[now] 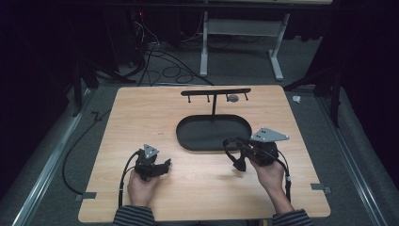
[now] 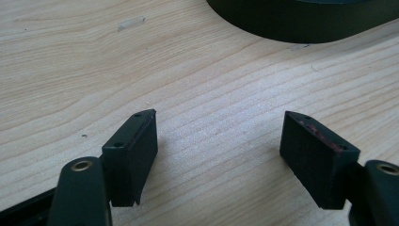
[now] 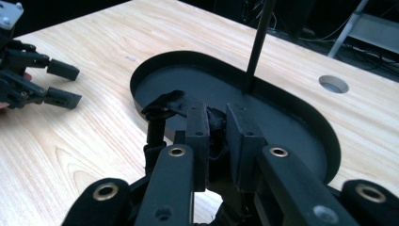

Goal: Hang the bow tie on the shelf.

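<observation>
Right gripper clamps black strap — above tray.

Both grippers were matte black all over. The left gripper at lower left of the high view had a small grey three-cornered plate on top, and the right gripper right of centre carried a bigger one. Black cables trailed from each down toward the bottom edge. Up close the blocky black jaw pads sat on arms with brass-ringed screw holes. Sleeves were dark with thin pale stripes.
</observation>
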### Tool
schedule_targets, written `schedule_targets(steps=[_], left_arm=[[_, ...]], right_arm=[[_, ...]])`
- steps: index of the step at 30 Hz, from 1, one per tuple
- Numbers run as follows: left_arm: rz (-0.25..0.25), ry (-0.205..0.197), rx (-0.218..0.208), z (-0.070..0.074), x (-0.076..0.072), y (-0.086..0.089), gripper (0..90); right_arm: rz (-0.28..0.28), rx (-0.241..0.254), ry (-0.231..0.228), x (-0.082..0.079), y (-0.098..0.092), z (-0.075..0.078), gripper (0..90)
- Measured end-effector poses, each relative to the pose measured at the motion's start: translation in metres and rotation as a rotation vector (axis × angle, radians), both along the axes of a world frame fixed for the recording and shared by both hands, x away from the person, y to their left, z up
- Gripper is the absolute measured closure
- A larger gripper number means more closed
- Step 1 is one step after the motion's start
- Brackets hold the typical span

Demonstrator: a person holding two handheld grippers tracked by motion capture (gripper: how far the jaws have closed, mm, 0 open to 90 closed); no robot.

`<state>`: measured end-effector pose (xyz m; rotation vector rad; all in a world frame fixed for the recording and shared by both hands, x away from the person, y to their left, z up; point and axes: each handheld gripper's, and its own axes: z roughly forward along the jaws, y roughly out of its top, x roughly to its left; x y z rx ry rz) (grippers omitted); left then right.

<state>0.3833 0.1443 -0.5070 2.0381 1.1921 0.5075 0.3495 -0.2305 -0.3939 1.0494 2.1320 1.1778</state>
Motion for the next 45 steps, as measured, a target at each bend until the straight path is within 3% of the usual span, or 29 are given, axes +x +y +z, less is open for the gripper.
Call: schedule_targets(steps=[13, 23, 33, 45], left_arm=[[-0.003, 0.000, 0.000, 0.000, 0.000, 0.000, 28.5], [-0.002, -0.002, 0.000, 0.000, 0.000, 0.000, 28.5], [-0.003, -0.001, 0.001, 0.000, 0.000, 0.000, 28.5], [-0.002, 0.001, -0.001, 0.000, 0.000, 0.000, 28.5]], right_arm=[[-0.014, 0.014, -0.008, 0.004, -0.006, 0.007, 81.7], [0.007, 0.022, -0.002, 0.009, -0.009, 0.013, 81.6], [-0.030, 0.036, -0.020, 0.009, -0.020, 0.024, 81.5], [-0.079, 0.041, -0.013, 0.024, -0.029, 0.027, 81.6]])
